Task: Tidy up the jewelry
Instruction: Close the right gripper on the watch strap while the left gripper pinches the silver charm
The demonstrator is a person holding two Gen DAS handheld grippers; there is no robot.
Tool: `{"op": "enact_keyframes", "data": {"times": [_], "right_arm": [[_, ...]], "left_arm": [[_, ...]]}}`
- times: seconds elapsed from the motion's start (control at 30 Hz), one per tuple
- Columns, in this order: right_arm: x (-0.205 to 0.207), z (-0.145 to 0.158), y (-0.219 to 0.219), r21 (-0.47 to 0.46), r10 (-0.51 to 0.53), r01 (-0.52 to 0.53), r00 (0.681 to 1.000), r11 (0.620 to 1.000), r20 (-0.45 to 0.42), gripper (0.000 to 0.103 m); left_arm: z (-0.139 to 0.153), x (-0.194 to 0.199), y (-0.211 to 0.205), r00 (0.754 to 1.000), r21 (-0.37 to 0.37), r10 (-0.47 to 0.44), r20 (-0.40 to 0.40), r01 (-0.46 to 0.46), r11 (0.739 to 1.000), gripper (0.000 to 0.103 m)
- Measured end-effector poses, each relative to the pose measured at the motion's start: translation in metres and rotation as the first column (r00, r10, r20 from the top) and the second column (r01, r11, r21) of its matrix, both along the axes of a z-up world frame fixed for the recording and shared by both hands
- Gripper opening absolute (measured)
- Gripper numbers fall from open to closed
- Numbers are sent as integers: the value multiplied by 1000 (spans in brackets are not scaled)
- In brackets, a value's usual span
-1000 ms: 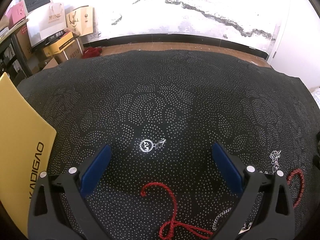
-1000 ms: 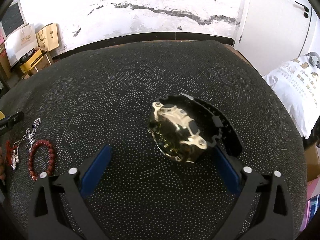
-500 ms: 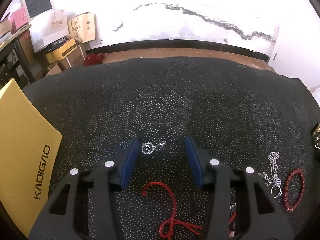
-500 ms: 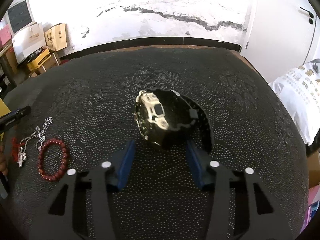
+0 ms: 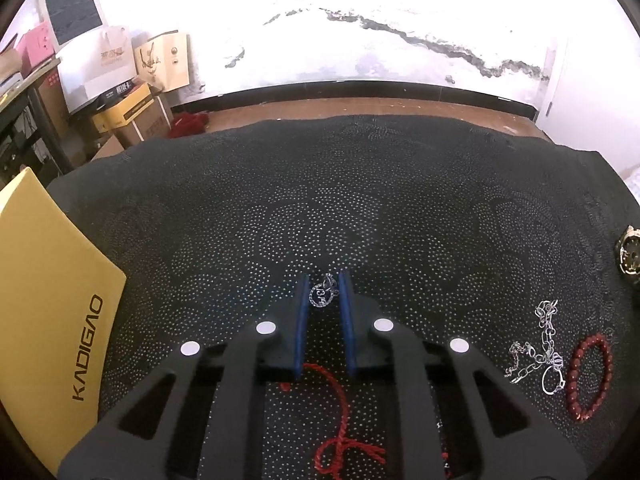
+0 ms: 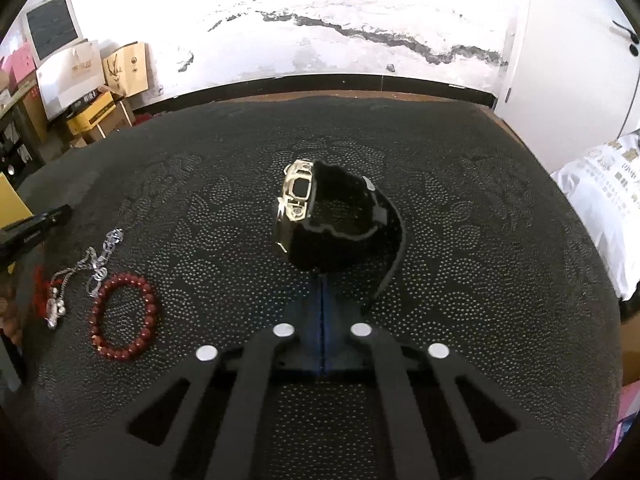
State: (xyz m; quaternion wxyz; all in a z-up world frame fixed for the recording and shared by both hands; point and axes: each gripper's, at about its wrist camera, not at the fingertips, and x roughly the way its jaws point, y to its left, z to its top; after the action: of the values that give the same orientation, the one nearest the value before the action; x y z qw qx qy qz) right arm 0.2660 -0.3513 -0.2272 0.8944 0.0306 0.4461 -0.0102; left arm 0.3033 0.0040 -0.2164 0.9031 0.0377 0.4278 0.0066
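While the dark dotted cloth (image 5: 400,200) spreads under everything, the right gripper (image 6: 322,280) sits fully closed, pinching the black strap of the gold-faced watch (image 6: 298,196). Its partner, the left gripper (image 5: 324,284), is closing its jaws around a small silver pendant (image 5: 322,294) between them.

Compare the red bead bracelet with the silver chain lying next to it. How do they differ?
The red bead bracelet is made of round dark red beads; the silver chain is made of shiny metal links. The red bead bracelet lies as a neat open ring; the silver chain trails in an uneven, tangled line. Both rest on the black dotted cloth.
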Motion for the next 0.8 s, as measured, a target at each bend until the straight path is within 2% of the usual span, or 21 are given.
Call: {"op": "enact_keyframes", "data": {"times": [0.4,0.53,0.73,0.8], "right_arm": [[-2,8,-7,23,-18,17,999,1000,27,1],[-2,5,-9,29,-19,18,1000,999,7,1],[-5,25,-5,21,-15,13,998,1000,63,1],[-5,21,-9,35,-26,25,999,999,35,1]], "left_arm": [[3,-2,-2,1000,11,13,0,-13,1000,14],[5,-2,-1,1000,6,16,-3,-16,1000,14],[14,-2,2,1000,-1,13,3,-13,1000,14],[16,-3,1,1000,0,10,4,-10,1000,14]]}}
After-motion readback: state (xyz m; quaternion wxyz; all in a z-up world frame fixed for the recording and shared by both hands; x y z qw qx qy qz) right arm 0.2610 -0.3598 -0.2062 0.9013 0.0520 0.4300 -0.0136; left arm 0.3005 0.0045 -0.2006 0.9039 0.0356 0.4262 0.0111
